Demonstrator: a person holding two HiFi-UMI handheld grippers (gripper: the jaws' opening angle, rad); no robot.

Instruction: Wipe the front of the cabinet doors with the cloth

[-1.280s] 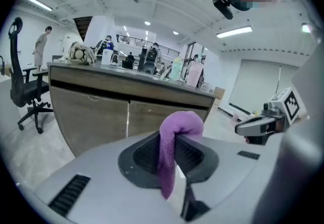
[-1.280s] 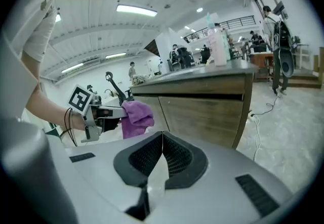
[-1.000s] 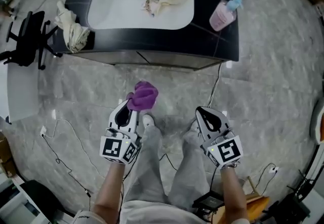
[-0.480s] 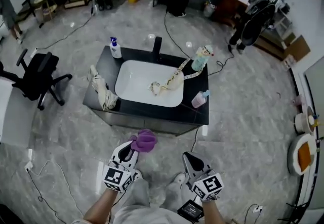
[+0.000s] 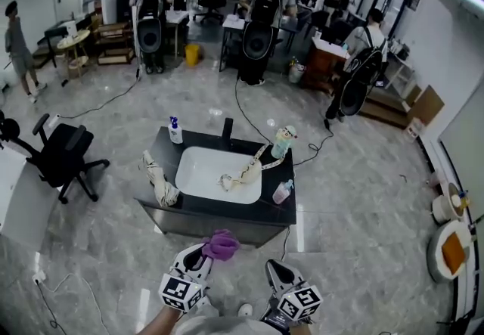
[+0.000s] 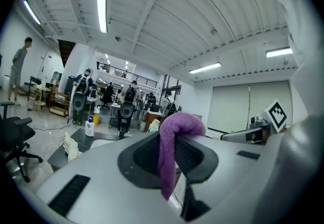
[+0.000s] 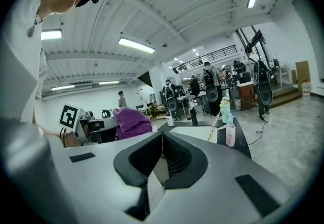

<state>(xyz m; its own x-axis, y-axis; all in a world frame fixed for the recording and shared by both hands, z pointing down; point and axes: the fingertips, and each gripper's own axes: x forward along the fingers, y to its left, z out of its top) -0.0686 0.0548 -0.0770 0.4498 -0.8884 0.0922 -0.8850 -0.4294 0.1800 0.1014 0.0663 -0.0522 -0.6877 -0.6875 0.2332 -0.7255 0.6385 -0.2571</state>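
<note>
While the left claw (image 5: 206, 253) is clamped on the purple cloth (image 5: 221, 244), the cloth bunches above the jaws and a fold hangs down between them. It is held in the air near the dark sink cabinet, apart from the cabinet doors (image 5: 219, 229). Just beside it, the right claw (image 5: 271, 268) is empty, with its jaws pressed together
</note>
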